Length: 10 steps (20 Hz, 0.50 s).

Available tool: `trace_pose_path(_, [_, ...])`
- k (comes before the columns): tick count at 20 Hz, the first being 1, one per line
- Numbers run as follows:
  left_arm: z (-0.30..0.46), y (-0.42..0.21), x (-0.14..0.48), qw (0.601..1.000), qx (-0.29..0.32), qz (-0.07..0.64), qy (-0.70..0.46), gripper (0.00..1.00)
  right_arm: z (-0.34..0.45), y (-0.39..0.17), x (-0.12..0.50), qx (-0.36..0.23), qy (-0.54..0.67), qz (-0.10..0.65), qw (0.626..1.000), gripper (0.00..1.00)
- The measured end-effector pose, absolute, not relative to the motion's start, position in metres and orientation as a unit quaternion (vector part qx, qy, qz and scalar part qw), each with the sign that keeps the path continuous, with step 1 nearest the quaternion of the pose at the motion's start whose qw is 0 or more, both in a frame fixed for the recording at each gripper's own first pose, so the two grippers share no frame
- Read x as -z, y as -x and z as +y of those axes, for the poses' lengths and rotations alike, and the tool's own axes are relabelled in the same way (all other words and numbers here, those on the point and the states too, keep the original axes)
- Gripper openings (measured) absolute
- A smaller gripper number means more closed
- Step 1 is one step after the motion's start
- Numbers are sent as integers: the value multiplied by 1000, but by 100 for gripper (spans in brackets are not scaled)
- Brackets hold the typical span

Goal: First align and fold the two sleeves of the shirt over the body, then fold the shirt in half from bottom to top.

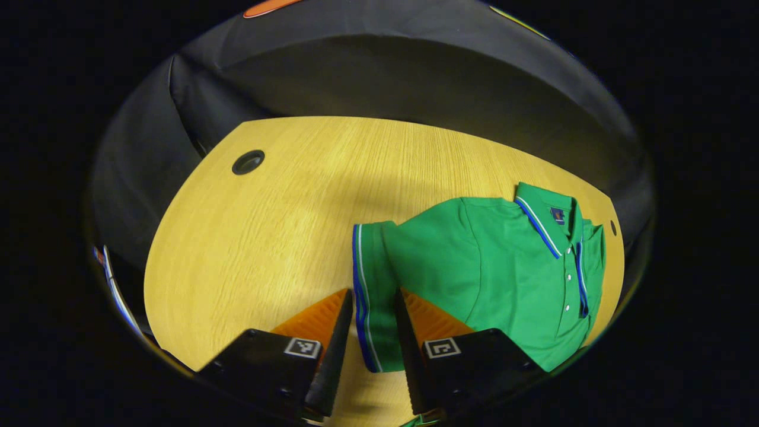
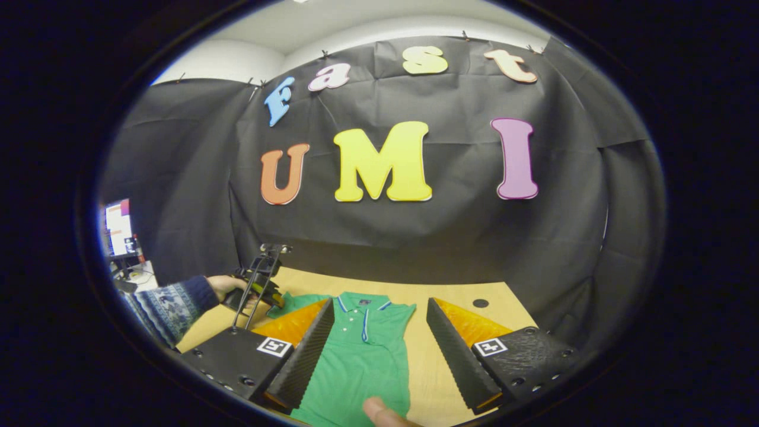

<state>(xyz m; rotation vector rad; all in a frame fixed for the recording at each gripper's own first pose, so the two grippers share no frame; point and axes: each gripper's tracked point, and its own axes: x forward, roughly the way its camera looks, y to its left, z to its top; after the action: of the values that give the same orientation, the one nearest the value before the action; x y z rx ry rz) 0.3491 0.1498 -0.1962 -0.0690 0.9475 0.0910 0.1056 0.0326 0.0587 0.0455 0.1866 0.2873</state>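
In the left gripper view, the left claw (image 1: 373, 302) is closest, with its two fingers apart. The striped edge of a sleeve (image 1: 369, 296) lies in the gap between them. It is hard to tell if the fingers touch the cloth or just hang over it. The sleeve belongs to a green shirt (image 1: 492, 273) that lies flat on the wooden surface (image 1: 284, 207). The collar (image 1: 542, 222) and the row of buttons point to the right side of this view. The lower part of the shirt is cut off at the edge, and one claw finger hides a bit of it. A round dark hole (image 1: 248, 161) sits in the surface, far from the shirt.

In the right gripper view, the right claw (image 2: 379, 332) has its fingers wide apart and holds nothing. A fingertip (image 2: 379, 412) pokes up at the very bottom, just over the shirt (image 2: 362, 362). The shirt lies between the two fingers, collar away from the camera. Its left side is hidden behind one finger, and its bottom edge is cut off. Farther off, a hand (image 2: 228, 287) in a patterned sleeve (image 2: 169, 308) holds the other claw over the shirt's far corner. That claw is too small and dark to make out well.
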Motion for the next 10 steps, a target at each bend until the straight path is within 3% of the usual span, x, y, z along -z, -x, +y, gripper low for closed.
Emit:
trace_pose_path(1, [150,-348,197,888,-43,457,30,52,31,-106,-56,-142,-24,95,985,92])
trace_pose_path(2, [152,-350,197,889,-42,455,28,37,31,-107,-56,-141,-25,97,985,92])
trace_pose_path(3, [152,-349,197,889,-41,455,29,34,29,-108,-55,-140,-26,99,985,95])
trace_pose_path(4, [151,-349,196,889,-39,455,29,21,28,-109,-55,-138,-27,100,985,95])
trace_pose_path(6, [151,-349,196,888,-38,458,24,11,29,-109,-57,-137,-28,99,985,95])
trace_pose_path(10, [149,-348,193,889,-27,456,29,4,30,-105,-61,-141,-20,93,985,96])
